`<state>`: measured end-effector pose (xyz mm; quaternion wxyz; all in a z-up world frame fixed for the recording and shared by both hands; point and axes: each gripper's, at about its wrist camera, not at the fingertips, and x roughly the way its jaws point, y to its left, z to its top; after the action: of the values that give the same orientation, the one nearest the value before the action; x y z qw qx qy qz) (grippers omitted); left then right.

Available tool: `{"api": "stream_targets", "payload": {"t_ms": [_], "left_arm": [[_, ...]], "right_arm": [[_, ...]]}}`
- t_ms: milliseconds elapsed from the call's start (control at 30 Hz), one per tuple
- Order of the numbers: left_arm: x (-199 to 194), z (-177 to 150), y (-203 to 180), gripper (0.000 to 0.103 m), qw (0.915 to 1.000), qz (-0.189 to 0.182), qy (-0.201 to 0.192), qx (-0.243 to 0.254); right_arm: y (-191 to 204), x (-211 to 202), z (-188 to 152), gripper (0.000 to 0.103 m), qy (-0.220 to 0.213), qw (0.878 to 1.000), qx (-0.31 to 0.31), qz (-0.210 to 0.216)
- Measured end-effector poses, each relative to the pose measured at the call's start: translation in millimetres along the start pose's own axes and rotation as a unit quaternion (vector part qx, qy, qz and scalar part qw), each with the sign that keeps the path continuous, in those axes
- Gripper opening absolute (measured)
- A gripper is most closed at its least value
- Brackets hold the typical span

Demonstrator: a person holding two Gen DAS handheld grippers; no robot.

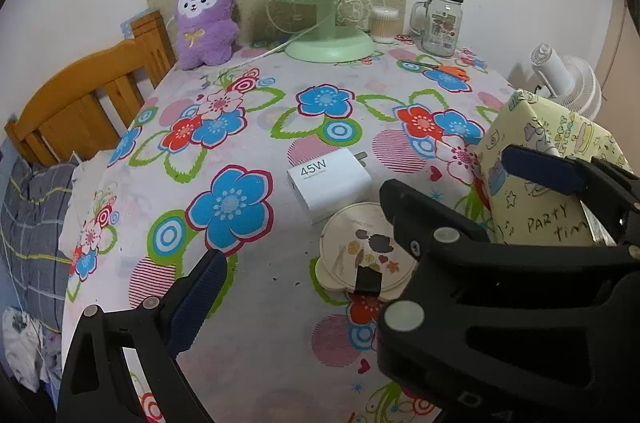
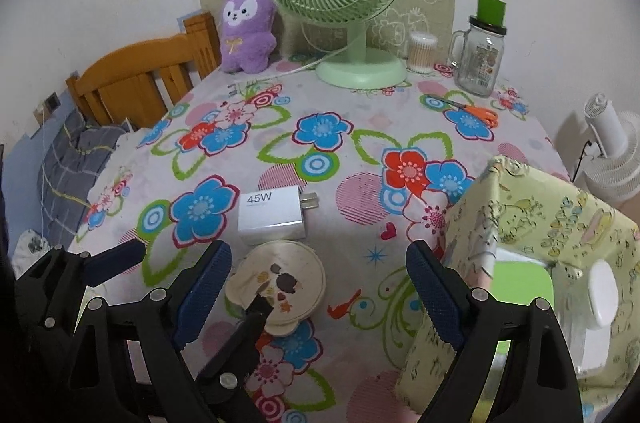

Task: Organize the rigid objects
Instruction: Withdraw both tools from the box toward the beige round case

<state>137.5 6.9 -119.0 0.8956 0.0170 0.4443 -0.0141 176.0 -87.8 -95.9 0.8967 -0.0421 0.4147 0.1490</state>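
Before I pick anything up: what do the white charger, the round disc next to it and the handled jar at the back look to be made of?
Charger: smooth white plastic with a slight sheen, metal prongs showing.
Round disc: probably matte cream plastic with printed pictures, scuffed; could be a compact, unclear.
Jar: clear glass, see-through with highlights, dark lid, green cap likely plastic.
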Motion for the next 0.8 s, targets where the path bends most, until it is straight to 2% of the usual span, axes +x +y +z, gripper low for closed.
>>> {"api": "stream_targets", "payload": {"t_ms": [333, 467, 633, 800], "left_arm": [[21, 2, 0, 0.099, 0.9999, 0.005, 0.014, -0.006], [30, 3, -5, 0.099, 0.9997, 0.009, 0.022, -0.004], [38, 4, -8, 0.099, 0.999, -0.024, 0.034, -0.014], [51, 5, -12, 0.096, 0.9987, -0.018, 0.046, -0.015]], "right_arm": [[0, 16, 8, 0.091, 0.021, 0.998, -0.062, -0.027], [-2, 19, 9, 0.091, 0.036, 0.994, -0.091, -0.057], [-6, 20, 8, 0.089, 0.053, 0.99, -0.117, -0.059], [-13, 17, 5, 0.087, 0.057, 0.989, -0.129, -0.05]]}}
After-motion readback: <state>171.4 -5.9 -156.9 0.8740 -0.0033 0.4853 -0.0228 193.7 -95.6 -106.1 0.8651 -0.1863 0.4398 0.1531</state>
